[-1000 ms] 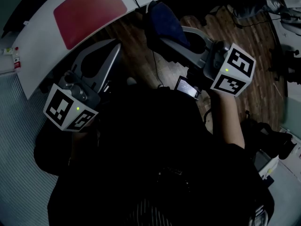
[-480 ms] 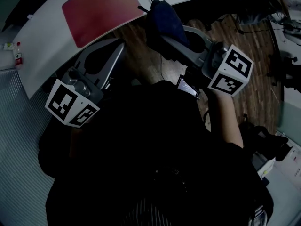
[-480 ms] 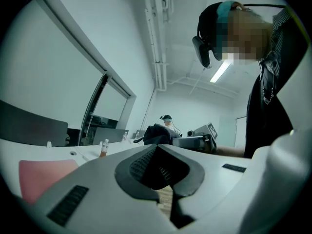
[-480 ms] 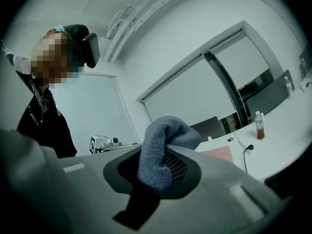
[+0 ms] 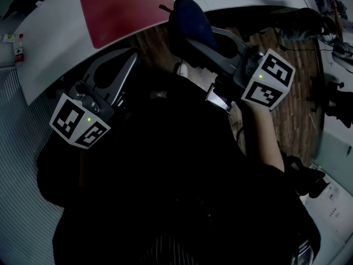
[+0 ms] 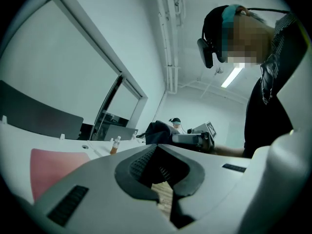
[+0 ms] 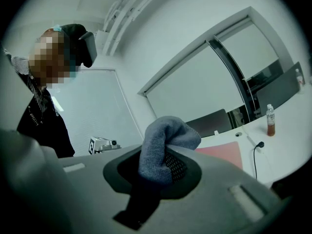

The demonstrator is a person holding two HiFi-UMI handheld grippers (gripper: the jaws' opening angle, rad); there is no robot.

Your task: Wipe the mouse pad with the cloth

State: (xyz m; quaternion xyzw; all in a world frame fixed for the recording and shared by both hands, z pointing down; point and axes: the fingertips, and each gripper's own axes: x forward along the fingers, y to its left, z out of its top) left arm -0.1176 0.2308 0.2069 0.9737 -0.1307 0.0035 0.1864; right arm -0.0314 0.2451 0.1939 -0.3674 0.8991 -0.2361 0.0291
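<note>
Currently my right gripper point(image 5: 186, 37) pinches the blue cloth point(image 5: 190, 16), its wad bulging past the tips toward the desk point(image 5: 49, 54); my left gripper point(image 5: 131, 57) is pressed together on nothing. Red mouse pad point(image 5: 124, 7): flat on the desk, ahead-left of the cloth, long axis running left-right along the desk edge

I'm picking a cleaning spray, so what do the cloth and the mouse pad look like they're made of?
The cloth looks like soft knitted fabric, matte blue-grey: a looped texture shows and it bunches in folds. The mouse pad looks like a flat, matte red sheet with no glare; fabric-topped or rubber, I cannot tell.
</note>
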